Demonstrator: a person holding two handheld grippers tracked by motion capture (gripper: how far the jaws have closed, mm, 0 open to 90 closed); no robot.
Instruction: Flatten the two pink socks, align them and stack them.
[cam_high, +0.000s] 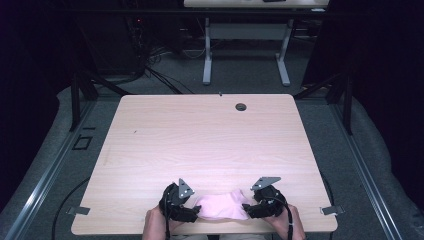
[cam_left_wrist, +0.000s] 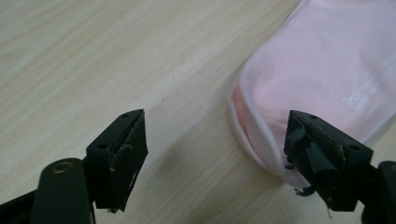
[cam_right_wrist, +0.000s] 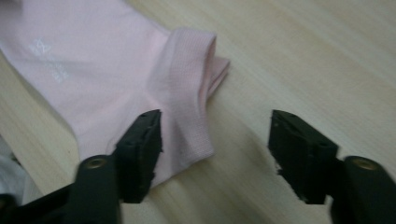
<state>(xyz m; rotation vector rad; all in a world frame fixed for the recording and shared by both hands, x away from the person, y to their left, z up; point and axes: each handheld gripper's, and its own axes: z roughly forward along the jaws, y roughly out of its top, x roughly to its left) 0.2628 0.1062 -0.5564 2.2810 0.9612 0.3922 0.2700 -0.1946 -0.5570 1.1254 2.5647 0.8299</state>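
The left gripper (cam_high: 192, 212) sits at the near edge of the table (cam_high: 210, 135) with its jaws spread wide and nothing between them. In the left gripper view, the rounded toe end of the pink sock (cam_left_wrist: 327, 79) lies flat on the wood under and just ahead of the jaw on the right of that view, while the other jaw hangs over bare table. If these jaws come together from here, I judge they would pinch only the hem edge or slide off it (the fabric looks thin and slack), and the toe could fold under instead of lifting.

Between the two tools the pink sock (cam_high: 220, 205) lies flat, one end at each gripper.

The right gripper (cam_high: 246, 206) is likewise wide open and empty. In the right gripper view, the ribbed cuff (cam_right_wrist: 191, 93) of the sock lies just ahead of the jaw on the left of that view, which seems to overlap the fabric, and the other jaw stands over bare wood well to the side. A grip taken here may catch one layer of the cuff only, so the opening could gape or twist. Pulling unevenly with either hand would likely drag the sock toward the table's near edge, where it could slip off.
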